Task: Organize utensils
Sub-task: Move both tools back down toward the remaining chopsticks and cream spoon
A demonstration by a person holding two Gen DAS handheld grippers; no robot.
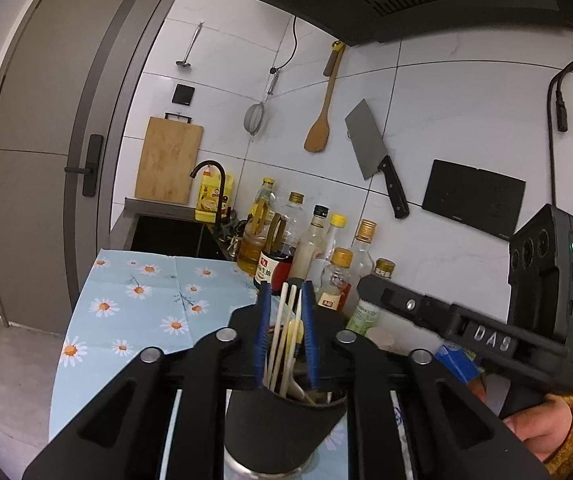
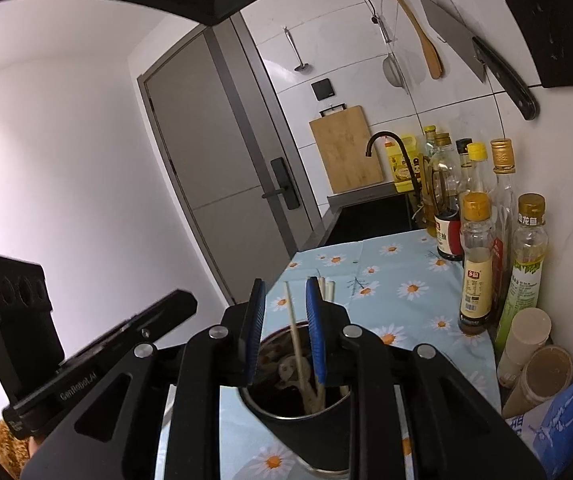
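A black utensil cup point(image 1: 282, 428) stands on the daisy-print cloth point(image 1: 134, 304), holding several pale chopsticks point(image 1: 286, 332) and other utensils. My left gripper point(image 1: 285, 292) hovers right over the cup, its blue-padded jaws standing on either side of the chopstick tops with a gap, not clamped. In the right wrist view the same cup point(image 2: 306, 420) sits just below my right gripper point(image 2: 286, 288), whose jaws are apart with one chopstick point(image 2: 296, 340) rising between them. Each gripper shows in the other's view, at the side.
Several oil and sauce bottles point(image 1: 310, 248) line the tiled wall; they also show in the right wrist view point(image 2: 476, 264). Paper cups point(image 2: 526, 344) and a blue packet point(image 2: 566, 420) sit at the right. A cleaver point(image 1: 374, 156), wooden spatula point(image 1: 320, 120) and strainer hang above. The sink point(image 1: 170, 236) lies behind.
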